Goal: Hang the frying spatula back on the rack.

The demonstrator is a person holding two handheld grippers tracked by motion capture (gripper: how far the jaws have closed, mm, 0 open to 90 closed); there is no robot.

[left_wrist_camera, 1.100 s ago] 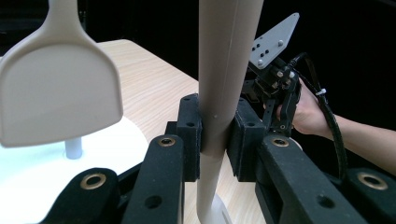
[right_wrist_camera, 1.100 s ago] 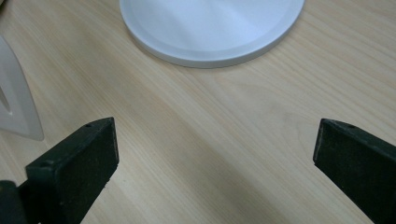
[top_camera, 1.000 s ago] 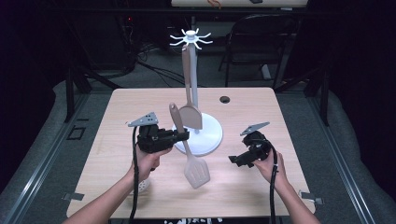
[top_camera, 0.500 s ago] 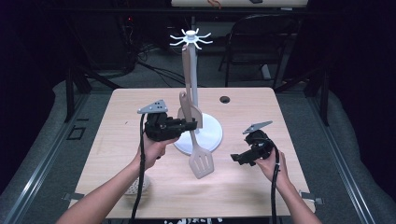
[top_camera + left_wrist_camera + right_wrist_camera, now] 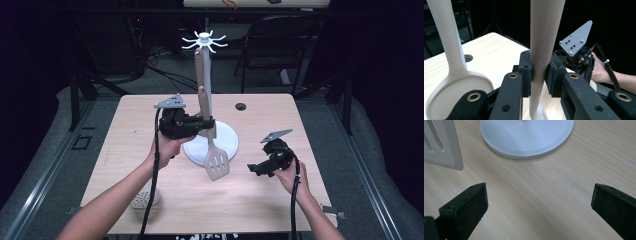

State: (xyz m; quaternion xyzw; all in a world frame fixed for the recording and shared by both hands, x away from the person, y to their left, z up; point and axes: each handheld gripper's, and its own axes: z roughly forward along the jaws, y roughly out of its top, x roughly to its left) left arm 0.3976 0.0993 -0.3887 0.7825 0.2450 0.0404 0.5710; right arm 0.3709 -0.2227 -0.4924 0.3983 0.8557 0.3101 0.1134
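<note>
My left gripper [image 5: 209,122] is shut on the handle of a beige slotted spatula [image 5: 216,162], which hangs nearly upright, blade down, above the table in front of the white rack's round base [image 5: 227,142]. In the left gripper view the pads [image 5: 526,72] squeeze the spatula handle [image 5: 544,37]. A beige spoon [image 5: 199,62] hangs from the rack's hooked top [image 5: 204,40], its bowl [image 5: 456,87] close beside my left gripper. My right gripper [image 5: 256,169] stands open low over the table, right of the spatula blade [image 5: 441,142] and facing the base [image 5: 526,137].
A white perforated utensil head [image 5: 145,200] lies near the table's front left, under the left forearm. A small cable hole [image 5: 240,106] sits at the back of the wooden table [image 5: 300,200]. A dark chair [image 5: 280,45] stands behind the table.
My left gripper has risen and moved back toward the rack with the spatula, turning it more upright. The right gripper has barely moved.
</note>
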